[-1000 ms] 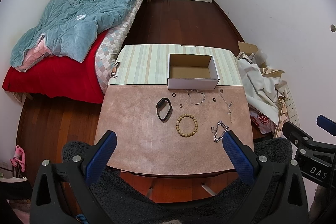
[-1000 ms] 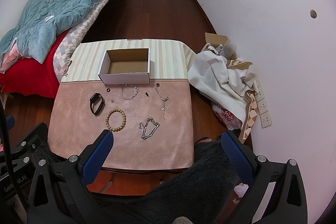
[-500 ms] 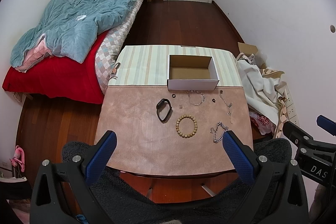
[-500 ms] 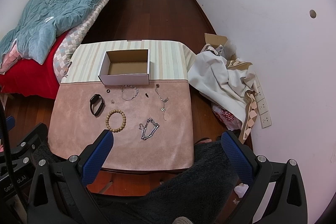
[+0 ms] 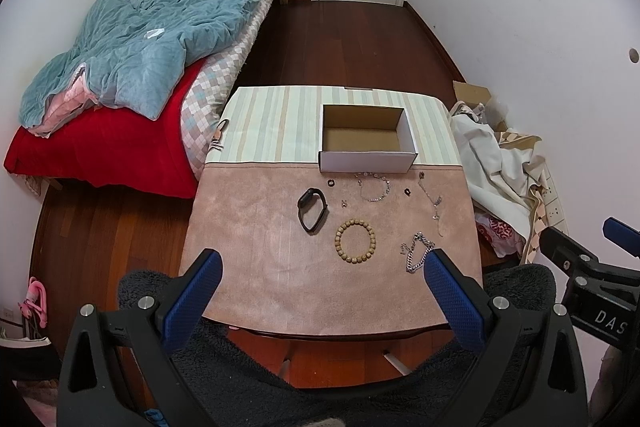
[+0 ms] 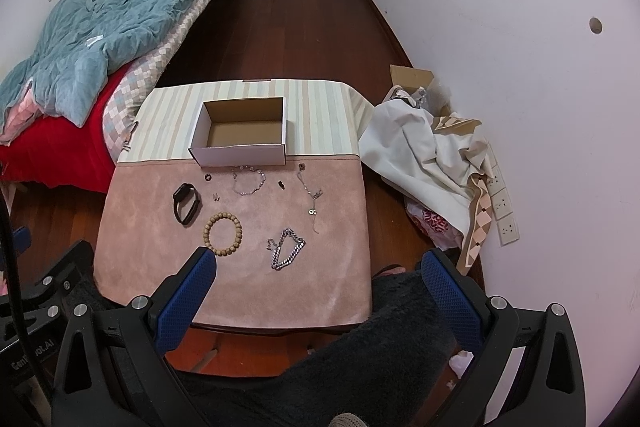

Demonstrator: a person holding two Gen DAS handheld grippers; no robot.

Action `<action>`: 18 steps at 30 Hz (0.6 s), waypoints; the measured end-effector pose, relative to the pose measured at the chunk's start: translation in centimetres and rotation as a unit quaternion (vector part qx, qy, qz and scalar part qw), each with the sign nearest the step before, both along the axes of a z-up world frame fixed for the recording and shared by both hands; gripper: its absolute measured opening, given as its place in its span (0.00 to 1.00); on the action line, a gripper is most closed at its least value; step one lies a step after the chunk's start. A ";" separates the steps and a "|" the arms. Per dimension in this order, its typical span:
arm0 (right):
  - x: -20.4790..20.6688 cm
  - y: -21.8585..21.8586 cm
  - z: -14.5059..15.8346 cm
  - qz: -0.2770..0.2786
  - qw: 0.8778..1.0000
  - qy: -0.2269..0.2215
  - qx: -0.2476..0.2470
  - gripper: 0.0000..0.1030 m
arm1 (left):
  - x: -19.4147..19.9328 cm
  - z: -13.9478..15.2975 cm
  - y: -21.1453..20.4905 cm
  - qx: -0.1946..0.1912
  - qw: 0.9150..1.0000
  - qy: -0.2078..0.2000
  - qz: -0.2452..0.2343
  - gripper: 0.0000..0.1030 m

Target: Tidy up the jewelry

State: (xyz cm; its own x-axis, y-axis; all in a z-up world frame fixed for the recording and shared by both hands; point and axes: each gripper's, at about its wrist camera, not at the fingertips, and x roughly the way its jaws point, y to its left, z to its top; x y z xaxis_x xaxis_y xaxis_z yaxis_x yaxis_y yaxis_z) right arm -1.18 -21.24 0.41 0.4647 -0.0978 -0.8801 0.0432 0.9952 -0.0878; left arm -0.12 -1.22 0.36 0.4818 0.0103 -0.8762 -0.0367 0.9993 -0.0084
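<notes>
An open, empty white cardboard box [image 5: 367,155] [image 6: 240,151] stands mid-table. On the pink mat [image 5: 256,227] [image 6: 152,227] in front of it lie a black smart band [image 5: 312,209] [image 6: 186,203], a wooden bead bracelet [image 5: 355,241] [image 6: 223,229], a heavy silver chain [image 5: 416,256] [image 6: 287,248], a thin silver bracelet [image 5: 374,185] [image 6: 248,181], a thin necklace [image 5: 433,201] [image 6: 311,194] and small rings. My left gripper [image 5: 322,273] and right gripper [image 6: 316,273] are both open and empty, held above the table's near edge.
A bed with a teal duvet [image 5: 140,35] stands left of the table. A heap of cloth and bags [image 6: 436,163] lies on the floor to the right, against the wall. A dark fleece surface [image 5: 320,379] lies below both grippers.
</notes>
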 end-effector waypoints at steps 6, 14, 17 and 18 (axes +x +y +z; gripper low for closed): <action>2.9 -2.1 -3.2 -0.039 0.999 0.003 0.018 1.00 | 3.2 -3.3 1.4 0.040 0.999 -0.002 0.034 1.00; 8.2 -3.4 -13.5 -0.063 0.993 0.076 0.057 1.00 | 8.9 -11.8 4.5 0.113 0.989 0.050 0.076 1.00; 10.0 -1.6 -18.2 -0.051 0.990 0.111 0.072 0.97 | 10.4 -15.3 5.5 0.145 0.983 0.075 0.081 1.00; 10.6 -0.8 -19.7 -0.045 0.988 0.123 0.077 0.94 | 10.6 -16.0 5.8 0.150 0.982 0.080 0.082 1.00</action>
